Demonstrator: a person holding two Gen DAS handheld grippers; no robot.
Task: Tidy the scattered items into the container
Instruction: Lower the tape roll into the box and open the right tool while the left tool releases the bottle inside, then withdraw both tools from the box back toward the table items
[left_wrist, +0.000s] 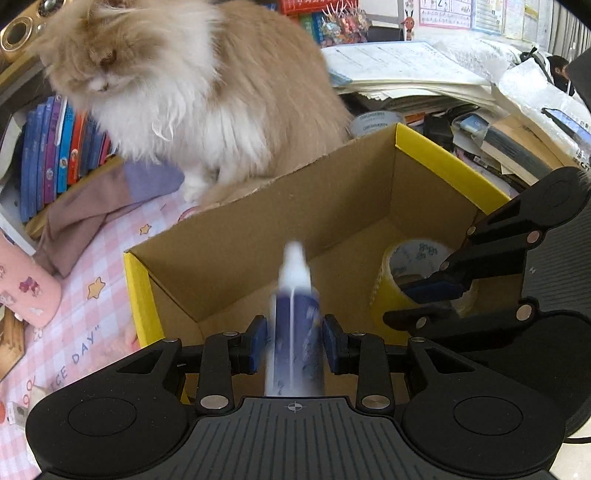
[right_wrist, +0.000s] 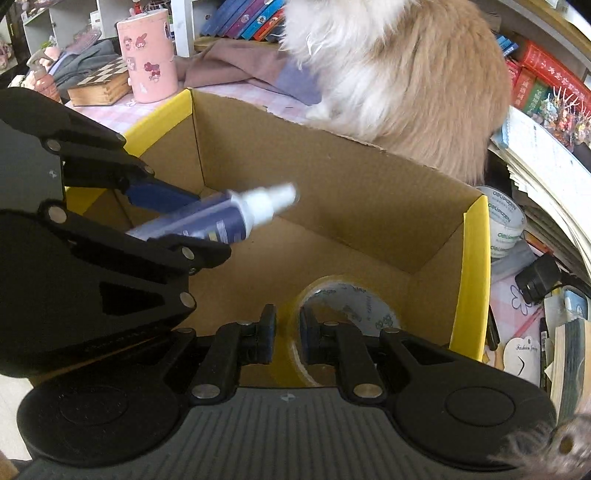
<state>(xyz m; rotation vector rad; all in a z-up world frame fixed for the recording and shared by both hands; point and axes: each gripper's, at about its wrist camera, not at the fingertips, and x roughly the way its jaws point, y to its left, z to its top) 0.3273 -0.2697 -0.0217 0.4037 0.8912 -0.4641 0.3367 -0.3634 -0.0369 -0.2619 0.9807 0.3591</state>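
Observation:
An open cardboard box (left_wrist: 236, 236) with yellow edges sits on the pink checked cloth; it also shows in the right wrist view (right_wrist: 351, 206). My left gripper (left_wrist: 294, 343) is over the box with a blue spray bottle (left_wrist: 295, 317) with a white cap between its pads; small gaps show beside the bottle, which is motion-blurred. The bottle also shows in the right wrist view (right_wrist: 221, 218). My right gripper (right_wrist: 287, 332) is shut on the wall of a yellowish tape roll (right_wrist: 343, 306) inside the box, low at its right end. The roll also shows in the left wrist view (left_wrist: 406, 273).
A fluffy cream-and-white cat (left_wrist: 192, 85) sits right behind the box's far wall. A pink tin (right_wrist: 149, 55), a chessboard box (right_wrist: 101, 83), a brown cloth (left_wrist: 92, 218), books (left_wrist: 59, 147), paper stacks (left_wrist: 406, 74) and more tape rolls (right_wrist: 506, 225) surround the box.

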